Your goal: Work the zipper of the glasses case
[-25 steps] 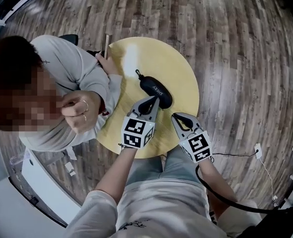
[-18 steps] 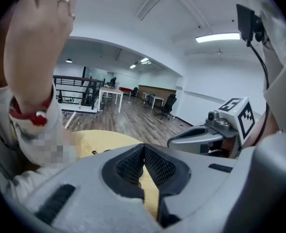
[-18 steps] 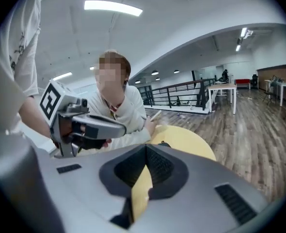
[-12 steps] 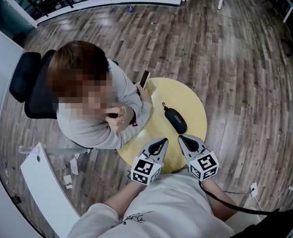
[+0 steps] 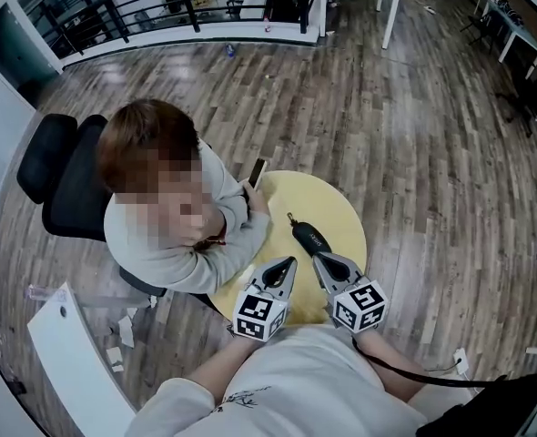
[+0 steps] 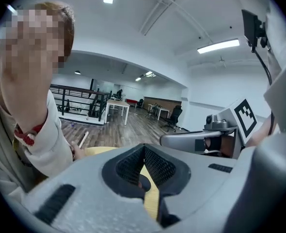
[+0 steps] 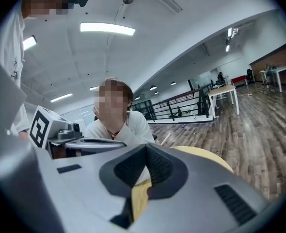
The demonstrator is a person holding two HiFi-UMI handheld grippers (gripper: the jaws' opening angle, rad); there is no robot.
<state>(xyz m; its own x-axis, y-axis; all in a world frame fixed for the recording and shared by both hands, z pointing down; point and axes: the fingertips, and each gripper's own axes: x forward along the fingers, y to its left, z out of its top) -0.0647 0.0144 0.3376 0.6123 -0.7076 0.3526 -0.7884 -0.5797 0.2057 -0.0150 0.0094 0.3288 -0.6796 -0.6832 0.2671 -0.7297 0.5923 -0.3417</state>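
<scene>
The black glasses case lies on the round yellow table, its zipper pull pointing to the far side. My left gripper hovers at the near edge, left of the case's near end, jaws shut and empty. My right gripper sits just short of the case's near end, also shut with nothing between its pads. Both gripper views point up over the table: the left gripper and the right gripper each show pads meeting at the tip. The case is hidden behind the jaws there.
A seated person leans on the table's left side with a phone in hand, on a black chair. Wooden floor surrounds the table. A white board stands at lower left; a railing runs along the back.
The head camera has risen and pulled back. Both grippers have drawn back toward the table's near edge; the left one has left the case's near end. The seated person has lowered their raised hand.
</scene>
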